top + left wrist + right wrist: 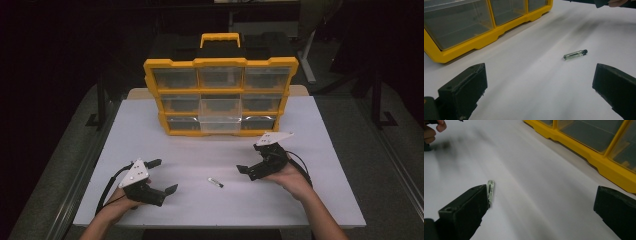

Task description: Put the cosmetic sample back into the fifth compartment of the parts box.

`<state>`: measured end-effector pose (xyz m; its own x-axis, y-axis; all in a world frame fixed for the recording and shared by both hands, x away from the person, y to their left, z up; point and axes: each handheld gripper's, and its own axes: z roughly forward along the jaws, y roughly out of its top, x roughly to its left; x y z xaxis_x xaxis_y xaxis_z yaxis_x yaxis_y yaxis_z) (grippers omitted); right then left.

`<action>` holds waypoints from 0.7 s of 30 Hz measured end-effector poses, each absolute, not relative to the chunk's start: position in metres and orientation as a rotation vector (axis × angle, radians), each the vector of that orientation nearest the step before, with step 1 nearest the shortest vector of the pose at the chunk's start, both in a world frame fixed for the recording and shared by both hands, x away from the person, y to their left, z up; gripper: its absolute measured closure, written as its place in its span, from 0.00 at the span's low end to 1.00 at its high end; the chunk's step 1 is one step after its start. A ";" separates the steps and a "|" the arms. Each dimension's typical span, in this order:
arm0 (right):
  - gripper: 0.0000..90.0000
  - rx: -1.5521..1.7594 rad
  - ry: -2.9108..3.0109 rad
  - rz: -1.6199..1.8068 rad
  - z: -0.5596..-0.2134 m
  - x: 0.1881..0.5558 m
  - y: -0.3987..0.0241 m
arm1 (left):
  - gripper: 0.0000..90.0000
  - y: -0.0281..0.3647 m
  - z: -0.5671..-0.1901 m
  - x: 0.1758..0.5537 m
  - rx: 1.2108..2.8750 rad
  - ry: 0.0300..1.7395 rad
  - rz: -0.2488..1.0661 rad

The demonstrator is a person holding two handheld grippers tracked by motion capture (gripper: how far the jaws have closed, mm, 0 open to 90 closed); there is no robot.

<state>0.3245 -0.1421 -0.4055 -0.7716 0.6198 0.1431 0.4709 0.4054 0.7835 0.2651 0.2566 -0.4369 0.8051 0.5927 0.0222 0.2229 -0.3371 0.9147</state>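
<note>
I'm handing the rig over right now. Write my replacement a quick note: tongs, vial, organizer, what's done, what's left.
Left tongs: open, empty, low over the white table.
Right tongs: open, empty, on the other side of the vial.
Vial: lying flat on the table between both tongs, ungripped.
Yellow drawer organizer: upright at the far edge; its middle column's lower drawers look pulled forward.
Done: nothing picked up.
Left: probably grasp the vial and stow it in a drawer.
</note>
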 end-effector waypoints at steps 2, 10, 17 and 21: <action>0.00 0.965 2.494 1.303 -0.405 0.325 -0.139 | 0.00 0.257 -0.437 0.265 1.911 0.616 0.428; 0.00 0.946 2.524 1.304 -0.401 0.329 -0.127 | 0.00 0.258 -0.436 0.266 1.910 0.625 0.428; 0.00 0.915 2.550 1.300 -0.400 0.331 -0.116 | 0.00 0.258 -0.436 0.266 1.914 0.627 0.426; 0.00 0.897 2.563 1.298 -0.399 0.333 -0.110 | 0.00 0.257 -0.436 0.265 1.905 0.628 0.415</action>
